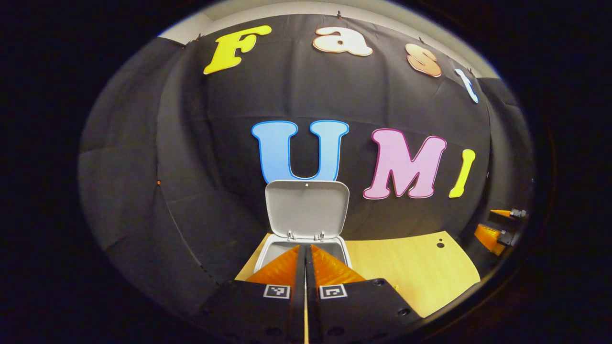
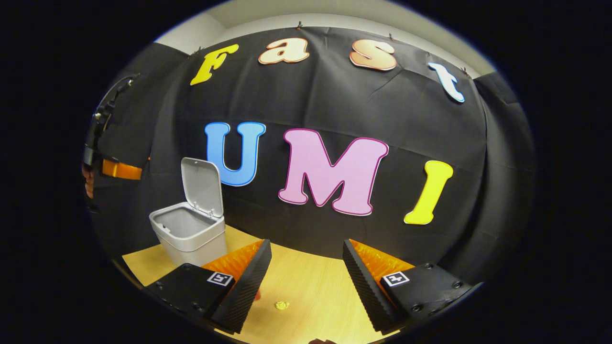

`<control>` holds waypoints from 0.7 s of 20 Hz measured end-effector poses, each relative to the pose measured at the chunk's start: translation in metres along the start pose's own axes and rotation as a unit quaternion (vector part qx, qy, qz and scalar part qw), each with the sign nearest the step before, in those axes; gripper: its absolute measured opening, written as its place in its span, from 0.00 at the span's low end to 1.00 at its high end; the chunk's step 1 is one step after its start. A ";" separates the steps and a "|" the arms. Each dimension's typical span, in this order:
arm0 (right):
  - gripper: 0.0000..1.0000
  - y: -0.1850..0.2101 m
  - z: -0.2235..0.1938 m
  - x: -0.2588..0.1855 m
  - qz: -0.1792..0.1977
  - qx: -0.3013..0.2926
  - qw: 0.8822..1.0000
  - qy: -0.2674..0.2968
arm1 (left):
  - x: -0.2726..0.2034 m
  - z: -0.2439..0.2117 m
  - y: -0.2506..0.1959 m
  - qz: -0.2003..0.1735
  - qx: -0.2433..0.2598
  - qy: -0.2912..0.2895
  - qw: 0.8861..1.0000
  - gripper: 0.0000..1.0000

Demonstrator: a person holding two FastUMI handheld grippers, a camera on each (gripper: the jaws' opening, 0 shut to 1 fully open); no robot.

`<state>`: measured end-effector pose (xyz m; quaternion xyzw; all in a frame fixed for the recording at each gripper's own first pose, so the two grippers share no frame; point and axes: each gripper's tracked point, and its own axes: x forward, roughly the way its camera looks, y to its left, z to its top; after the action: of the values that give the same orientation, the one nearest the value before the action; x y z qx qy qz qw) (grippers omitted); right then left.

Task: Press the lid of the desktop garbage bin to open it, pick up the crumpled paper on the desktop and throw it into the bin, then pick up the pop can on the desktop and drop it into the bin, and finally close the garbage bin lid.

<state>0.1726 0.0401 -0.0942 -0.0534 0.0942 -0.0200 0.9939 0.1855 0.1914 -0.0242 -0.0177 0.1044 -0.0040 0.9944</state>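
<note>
Now your right tongs [image 2: 306, 272] gape wide above the crumpled paper [image 2: 281, 305] on the counter [image 2: 311, 282]; your left tongs [image 1: 306, 260], clenched empty, point at the open garbage bin [image 1: 306, 210].

Right gripper [image 2: 306, 267] with fingers spread wide above the wooden table [image 2: 311, 282]. A small yellow scrap [image 2: 281, 305] lies between them. Far left, the bin [image 2: 191, 234] stands with its lid [image 2: 203, 186] raised.
</note>
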 end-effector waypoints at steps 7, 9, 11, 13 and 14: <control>0.97 0.004 -0.061 0.028 0.023 0.014 0.997 0.076 | -0.059 -0.024 -0.029 -0.024 0.000 -0.004 1.000 0.20; 0.97 0.002 -0.086 0.039 0.026 0.011 0.995 0.101 | -0.067 -0.033 -0.038 -0.034 0.010 -0.014 0.999 0.35; 0.97 -0.001 -0.129 0.049 0.024 0.026 0.988 0.151 | -0.075 -0.050 -0.045 -0.039 0.006 -0.010 0.999 0.58; 0.97 0.002 -0.173 0.052 0.027 0.044 0.977 0.209 | -0.078 -0.071 -0.048 -0.026 0.010 0.006 1.000 0.69; 0.97 0.003 -0.197 0.055 0.027 0.046 0.971 0.233 | -0.081 -0.077 -0.053 -0.025 0.015 0.008 1.000 0.79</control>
<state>0.1896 0.0198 -0.2973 0.0010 0.3239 -0.0093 0.9461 0.0900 0.1364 -0.0810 -0.0049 0.1120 -0.0307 0.9932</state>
